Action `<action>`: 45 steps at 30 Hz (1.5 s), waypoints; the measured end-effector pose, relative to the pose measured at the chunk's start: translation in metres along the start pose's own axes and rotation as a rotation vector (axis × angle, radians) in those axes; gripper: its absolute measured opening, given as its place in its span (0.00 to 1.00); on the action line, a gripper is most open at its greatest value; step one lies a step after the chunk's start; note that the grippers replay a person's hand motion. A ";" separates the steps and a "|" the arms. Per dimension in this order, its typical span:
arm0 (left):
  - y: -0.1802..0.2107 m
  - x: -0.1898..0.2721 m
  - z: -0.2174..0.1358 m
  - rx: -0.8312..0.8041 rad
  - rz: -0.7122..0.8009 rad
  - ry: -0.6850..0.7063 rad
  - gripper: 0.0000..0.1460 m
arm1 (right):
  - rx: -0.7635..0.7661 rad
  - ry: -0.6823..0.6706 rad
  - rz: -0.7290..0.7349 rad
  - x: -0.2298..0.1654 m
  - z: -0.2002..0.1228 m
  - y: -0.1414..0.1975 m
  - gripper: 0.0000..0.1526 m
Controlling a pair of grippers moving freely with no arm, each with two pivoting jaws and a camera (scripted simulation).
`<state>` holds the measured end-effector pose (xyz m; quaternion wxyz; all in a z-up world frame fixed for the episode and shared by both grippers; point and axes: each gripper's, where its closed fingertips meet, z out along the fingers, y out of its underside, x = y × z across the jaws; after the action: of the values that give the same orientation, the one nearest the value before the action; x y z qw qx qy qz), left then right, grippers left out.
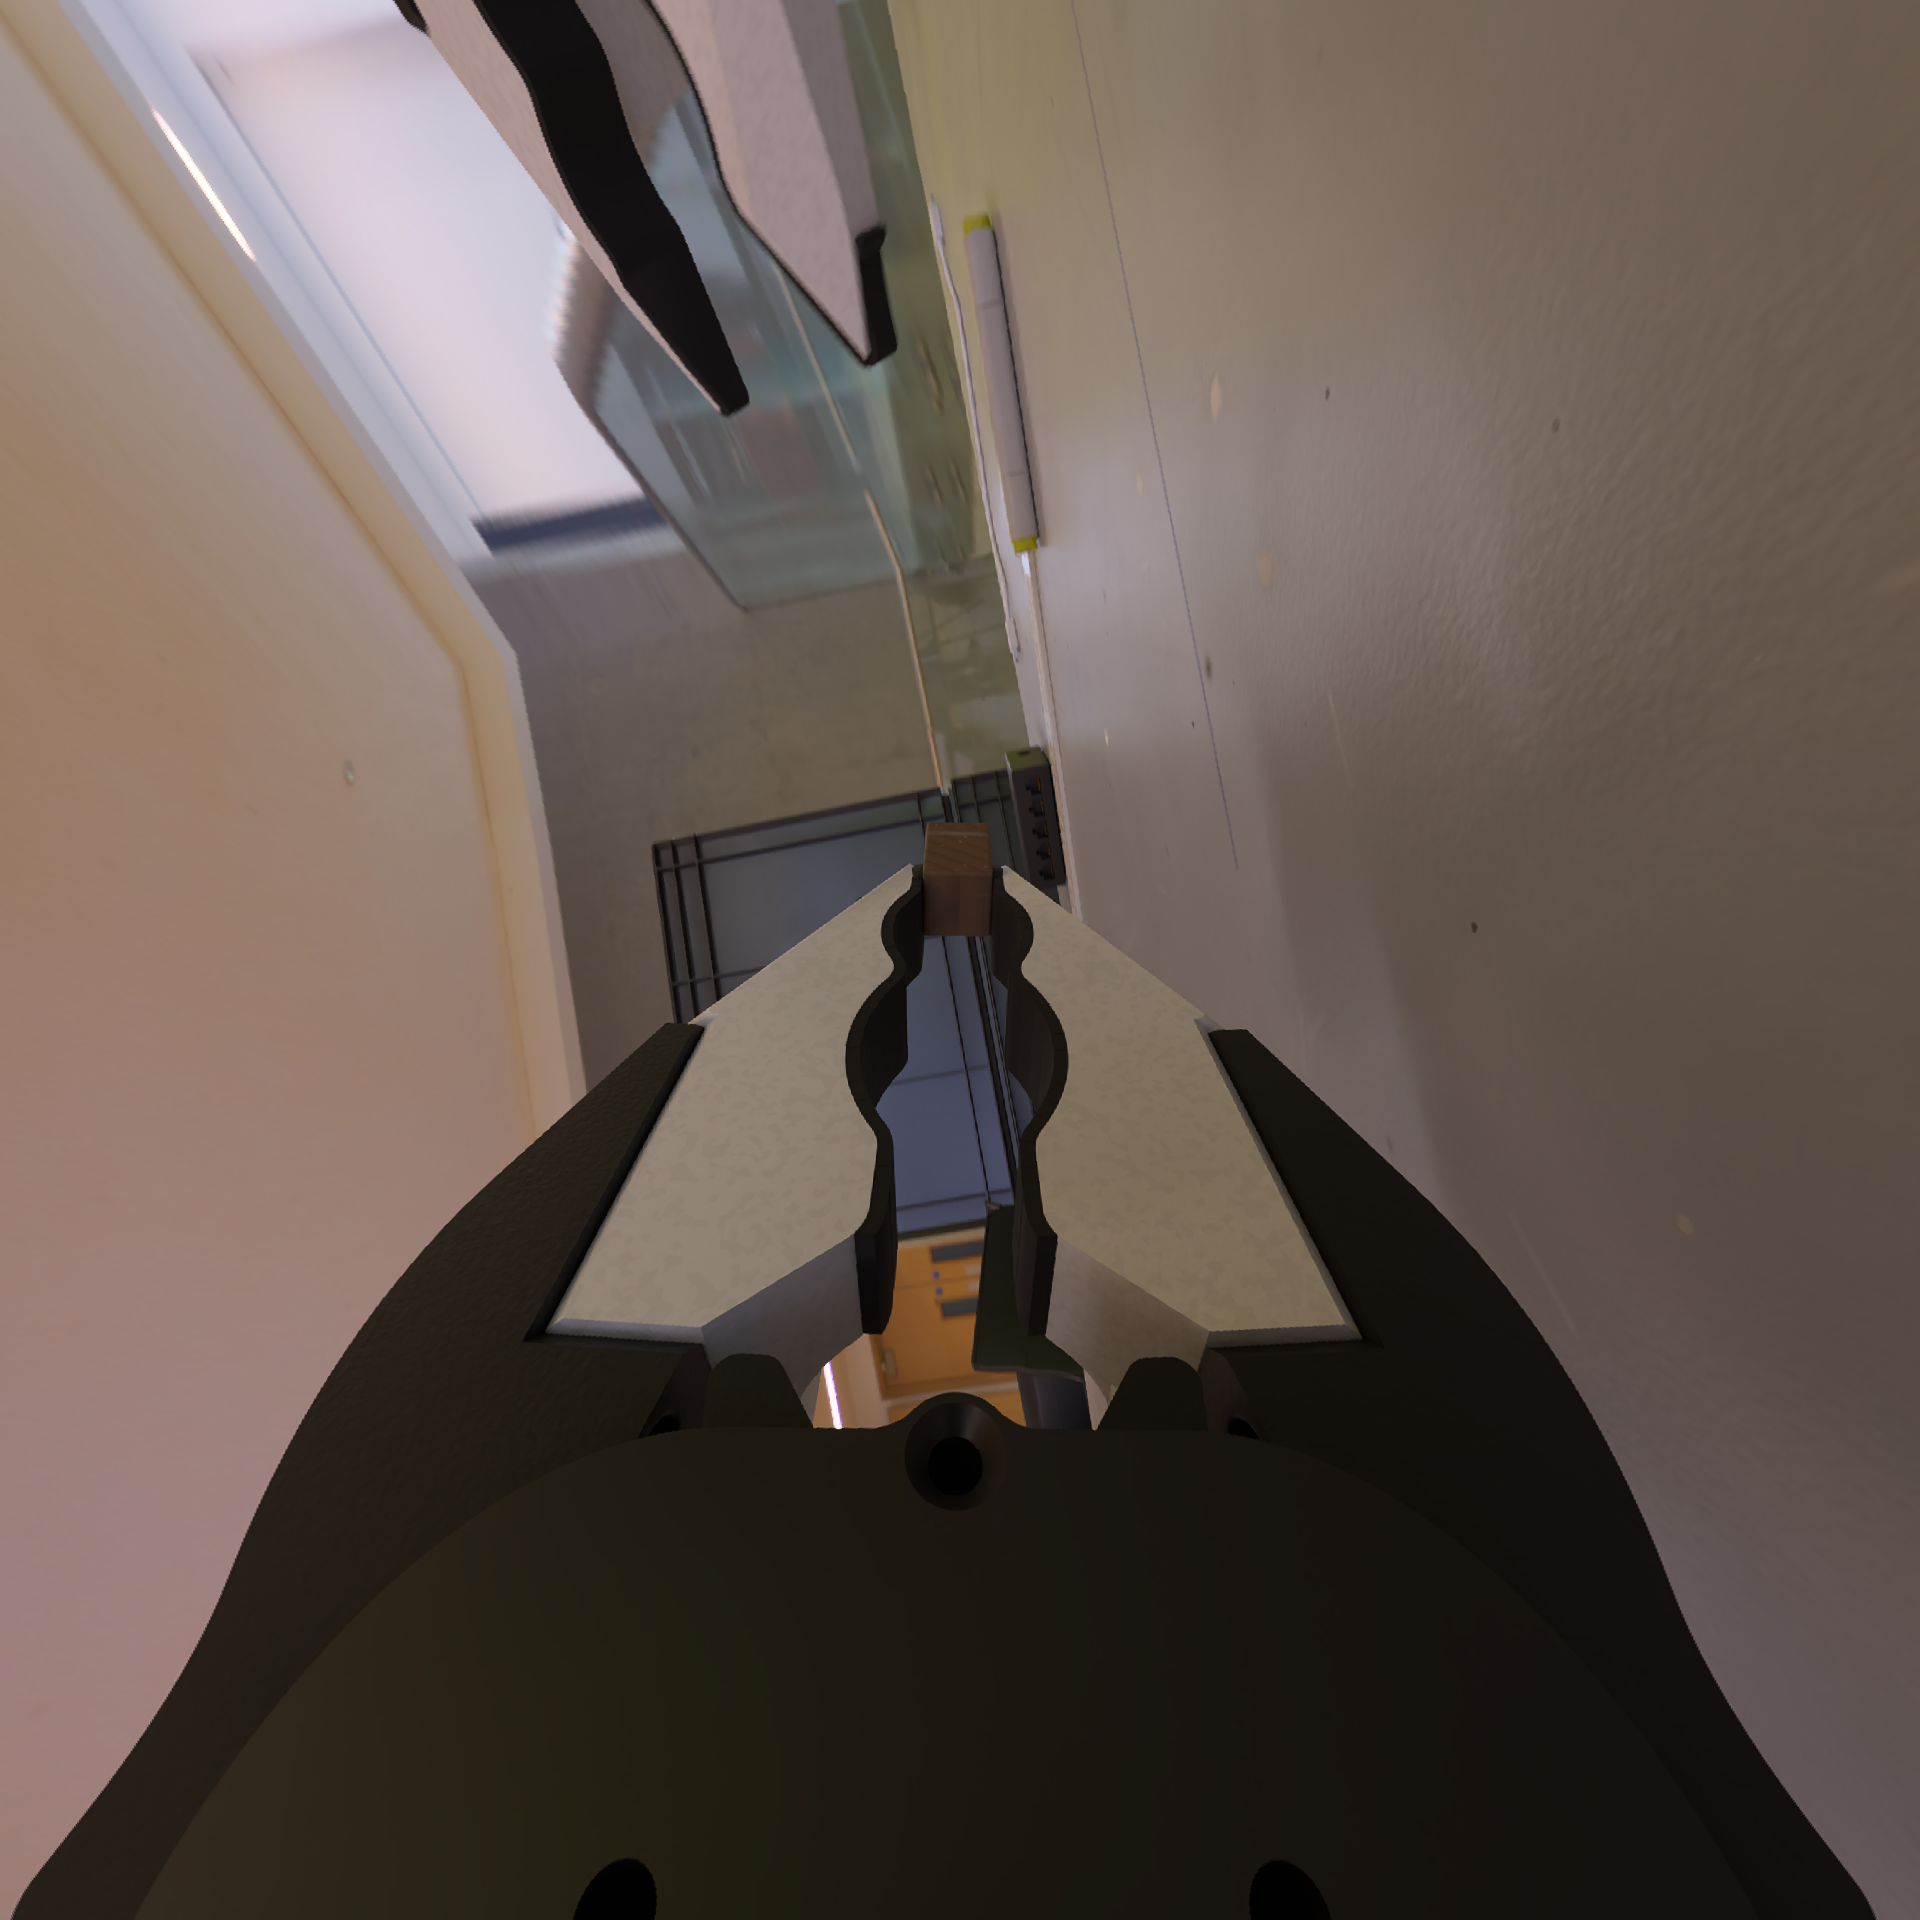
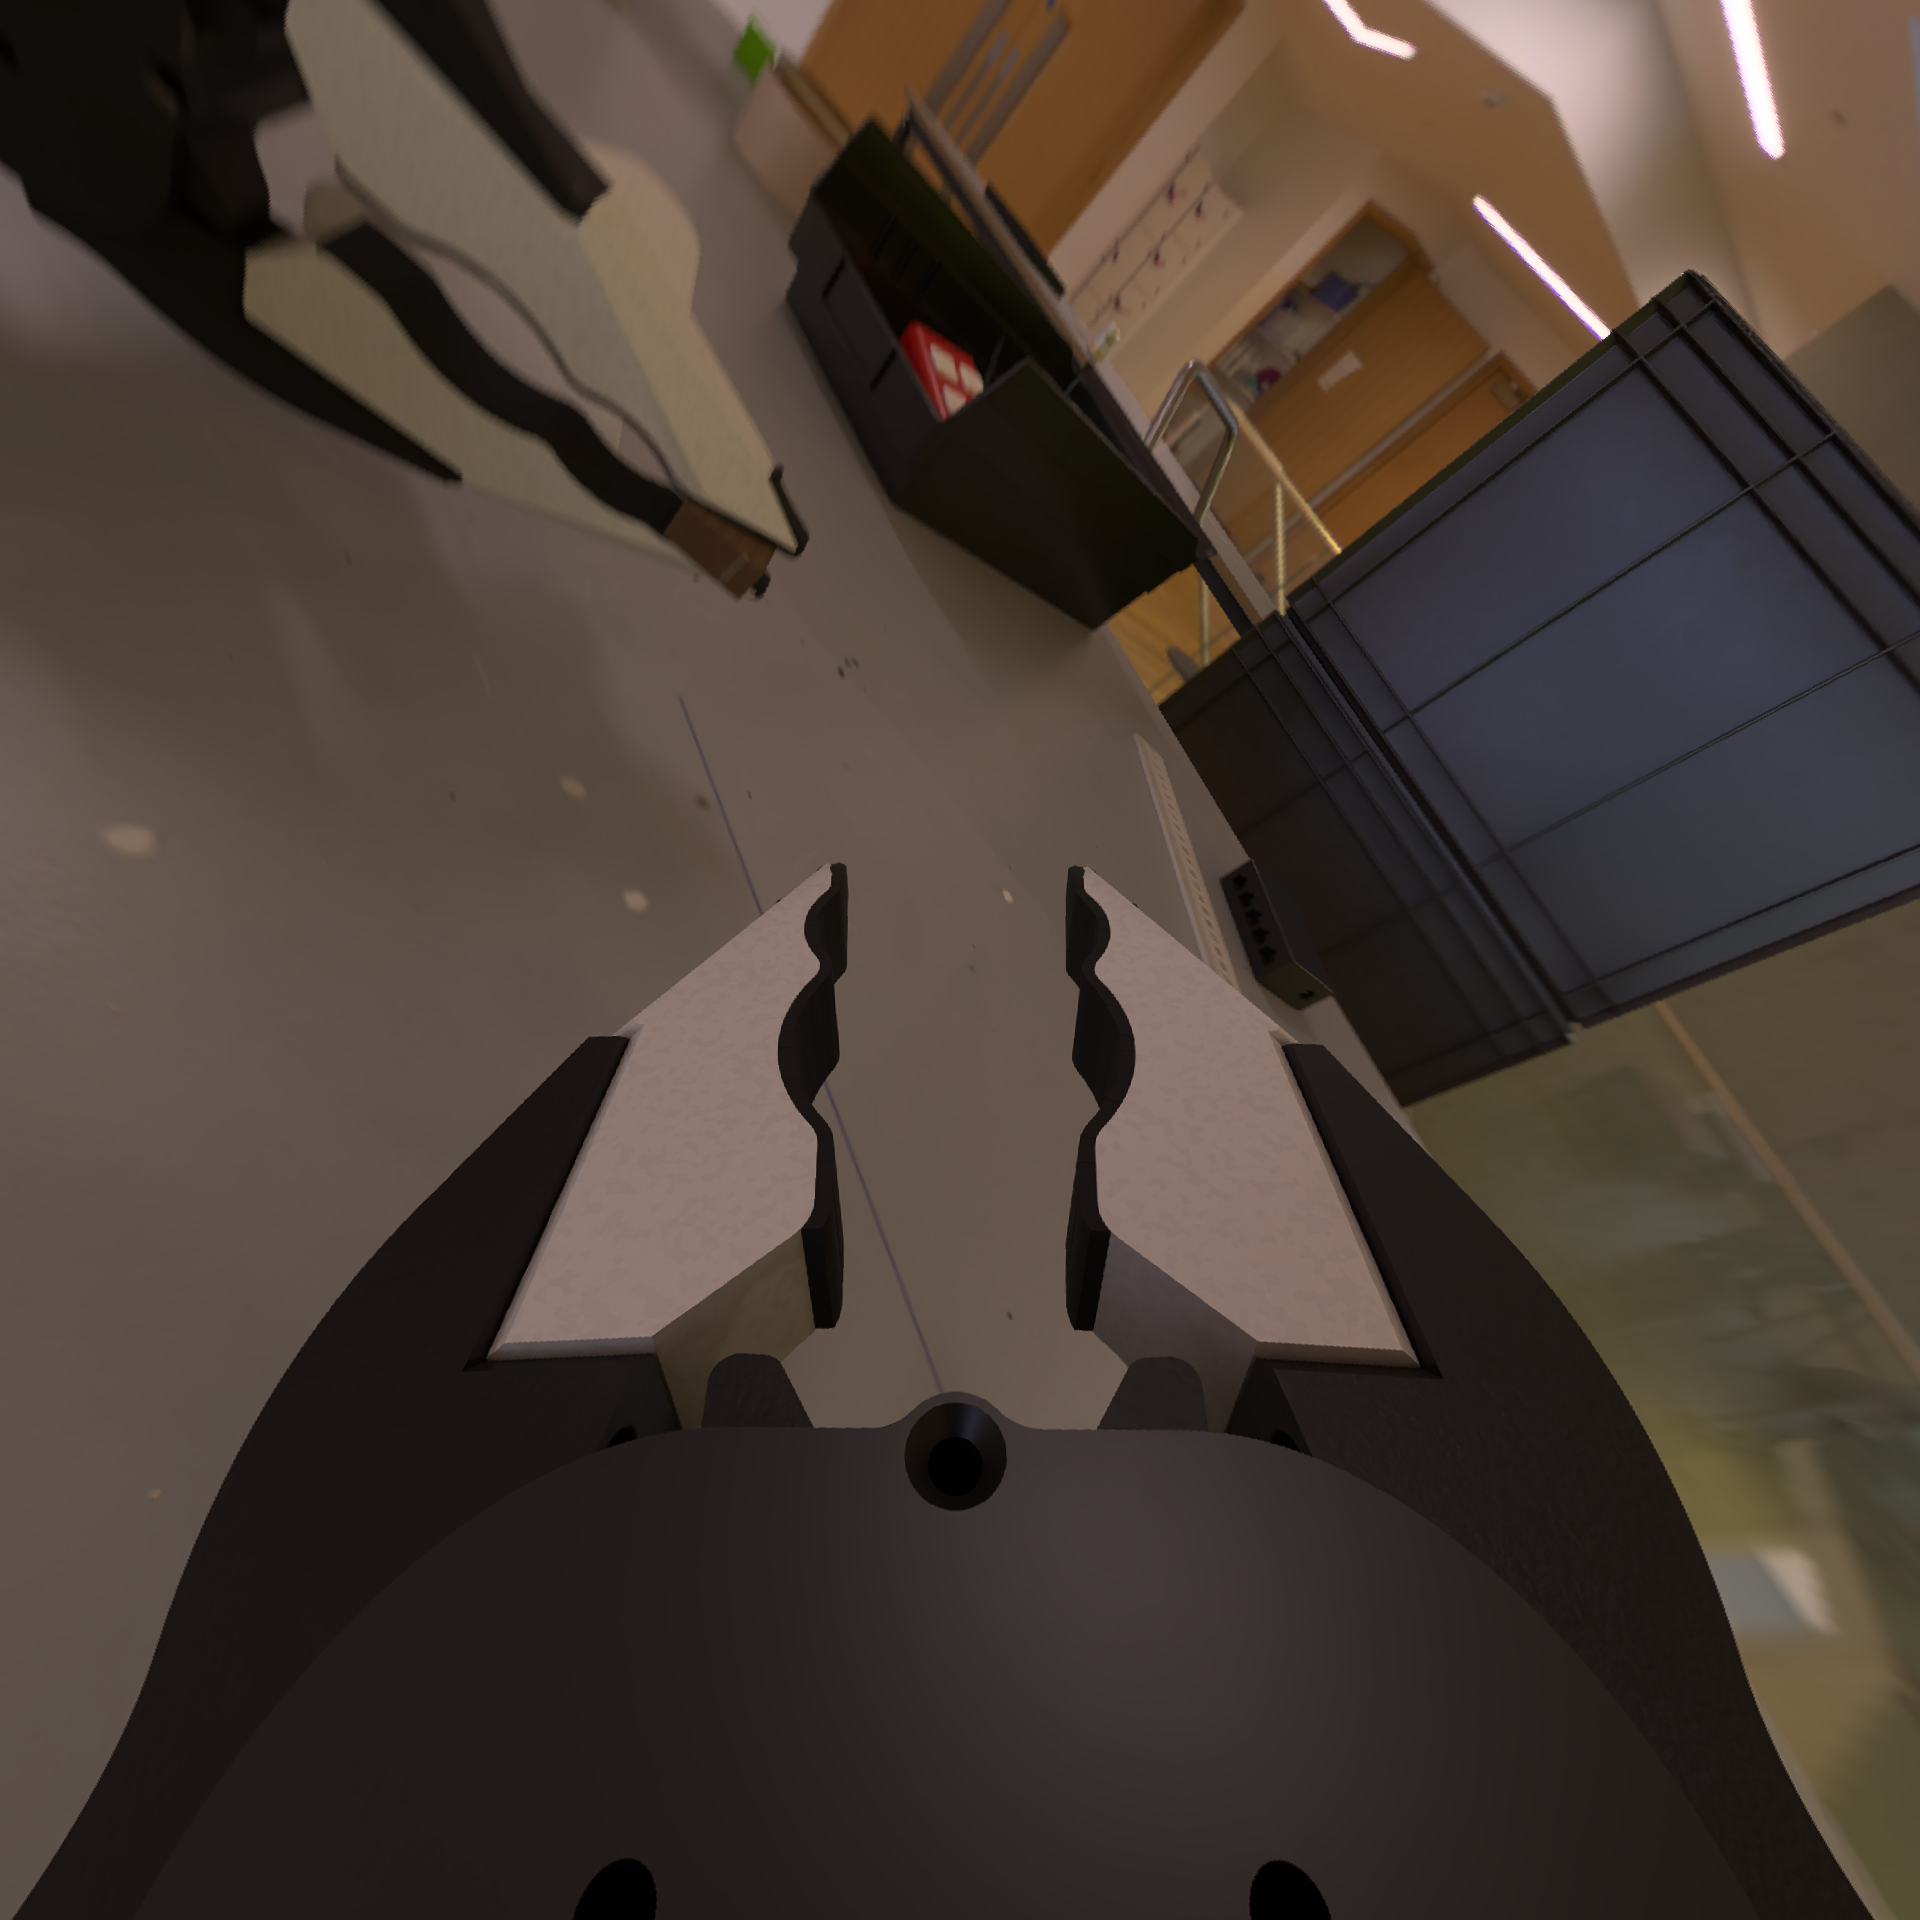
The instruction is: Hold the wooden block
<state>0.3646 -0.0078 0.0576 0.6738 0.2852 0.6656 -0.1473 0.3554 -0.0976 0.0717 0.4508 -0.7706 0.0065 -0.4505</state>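
Landmark is the dark blue-grey crate [image 2: 1621,665]; biggest thing in the right wrist view, up and right of that view's own fingers. In the left wrist view the same crate [image 1: 800,904] sits straight ahead, behind the fingertips.

Pale speckled floor [image 2: 364,935] runs left of the crate and fills most of the right wrist view; in the left wrist view the floor [image 1: 1507,623] takes the whole right side, to the right of the crate.

Black open bin [image 2: 997,447] up and left of the crate, apart from it, with a red item [image 2: 940,369] inside.

Right gripper [image 2: 956,894]: fingers spread wide, nothing between them, only floor in the gap; below and left of the crate. It also shows at the top of the left wrist view [image 1: 805,379], well above the crate, tips apart.

Left gripper [image 1: 958,883]: pinching the block at the very tips, fingers otherwise drawn in close. From the right wrist view it [image 2: 727,551] hangs far left of the crate, past the bin.

Wooden block [image 1: 957,878]: small brown cube, clamped between the left fingertips, directly in front of the crate face. From the right wrist view the block [image 2: 717,540] is at the tip of the left gripper, clear of the floor as far as I can tell.
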 end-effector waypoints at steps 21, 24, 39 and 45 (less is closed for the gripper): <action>-0.022 0.000 -0.005 0.134 0.019 -0.013 0.07 | 0.207 -0.044 0.118 0.003 -0.011 -0.019 0.19; -0.019 0.001 -0.004 0.122 0.028 -0.007 0.07 | 0.148 -0.159 0.177 -0.014 -0.005 -0.013 0.22; -0.017 0.003 -0.009 0.186 0.059 0.002 0.07 | 0.036 -0.492 0.237 -0.056 -0.010 -0.009 0.09; -0.003 0.000 -0.003 0.150 -0.043 0.028 0.07 | 0.300 -0.605 0.246 -0.045 -0.023 -0.031 0.13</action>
<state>0.3598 -0.0085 0.0570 0.6380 0.3226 0.6678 -0.2074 0.3002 -0.0761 0.0669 0.5911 -0.7879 -0.1008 -0.1404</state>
